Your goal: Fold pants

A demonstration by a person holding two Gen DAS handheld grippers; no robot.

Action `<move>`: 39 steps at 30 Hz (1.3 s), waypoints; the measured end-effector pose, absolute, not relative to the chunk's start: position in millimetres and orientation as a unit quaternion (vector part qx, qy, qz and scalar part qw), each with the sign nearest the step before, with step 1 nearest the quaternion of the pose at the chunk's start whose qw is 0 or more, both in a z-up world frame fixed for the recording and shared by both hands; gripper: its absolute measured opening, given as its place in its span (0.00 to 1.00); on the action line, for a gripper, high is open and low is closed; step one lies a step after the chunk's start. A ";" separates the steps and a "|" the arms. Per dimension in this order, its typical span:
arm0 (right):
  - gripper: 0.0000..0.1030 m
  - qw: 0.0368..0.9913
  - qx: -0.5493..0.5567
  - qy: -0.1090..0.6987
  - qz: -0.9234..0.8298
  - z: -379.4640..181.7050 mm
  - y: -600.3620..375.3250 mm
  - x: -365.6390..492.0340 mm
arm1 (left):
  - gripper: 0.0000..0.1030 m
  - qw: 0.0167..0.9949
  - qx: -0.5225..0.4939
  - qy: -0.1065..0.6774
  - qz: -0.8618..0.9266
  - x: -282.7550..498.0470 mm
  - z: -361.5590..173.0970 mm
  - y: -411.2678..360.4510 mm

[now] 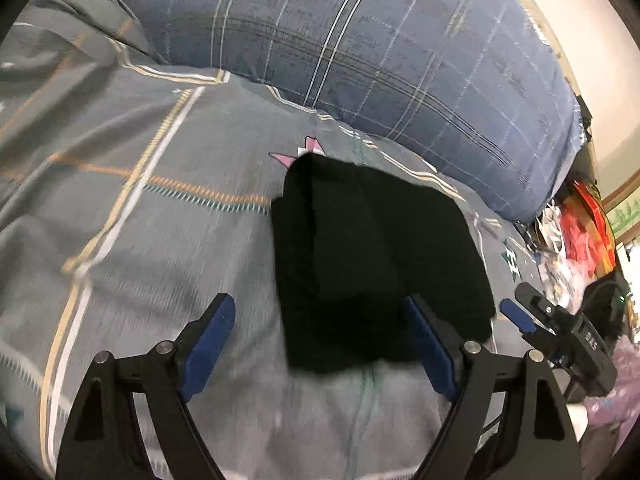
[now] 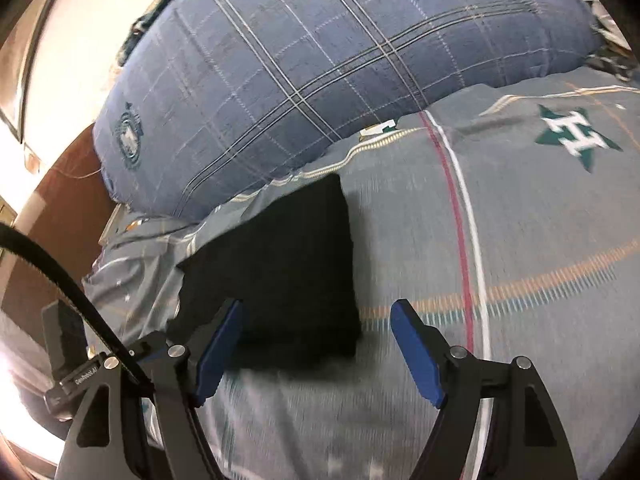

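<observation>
1. The black pants lie folded into a compact, roughly square stack on the bed, on its grey plaid cover.
2. Just beyond the pants, a big blue checked pillow rests along the far edge of the bed; the stack's far corner is near it, but no contact is visible.
3. The left hand-held gripper hovers over the near edge of the stack with its blue-padded fingers spread wide, holding nothing.
4. The right hand-held gripper is also spread wide and holds nothing; its left finger overlaps the near edge of the pants in the right wrist view, its other finger over bare bed cover.
5. In the left wrist view, the right hand-held gripper shows beside the stack's right edge.
6. Both views are motion-blurred.
</observation>
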State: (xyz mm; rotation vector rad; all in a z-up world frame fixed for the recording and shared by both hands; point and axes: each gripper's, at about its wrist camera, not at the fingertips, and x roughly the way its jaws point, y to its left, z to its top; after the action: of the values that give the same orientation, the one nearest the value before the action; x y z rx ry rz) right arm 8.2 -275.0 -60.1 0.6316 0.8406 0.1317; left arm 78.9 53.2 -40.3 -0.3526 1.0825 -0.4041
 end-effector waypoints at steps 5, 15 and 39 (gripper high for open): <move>0.78 0.831 0.339 0.431 0.092 -87.3 -285.6 64.4 | 0.82 0.790 -0.192 0.535 -0.228 112.4 -64.6 45.3; 0.59 0.793 0.381 0.441 0.176 -97.6 -261.7 87.2 | 0.60 0.809 -0.137 0.515 -0.246 105.8 -50.8 15.7; 0.30 0.819 0.428 0.360 0.128 -57.6 -337.6 47.2 | 0.55 0.805 -0.106 0.526 -0.252 146.7 -32.6 -73.1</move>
State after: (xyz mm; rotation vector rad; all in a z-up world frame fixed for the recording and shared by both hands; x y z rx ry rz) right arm 47.2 -337.6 -57.6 0.9110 0.7661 0.2716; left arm 146.7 -73.1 -32.6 -0.2267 1.1265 -0.5396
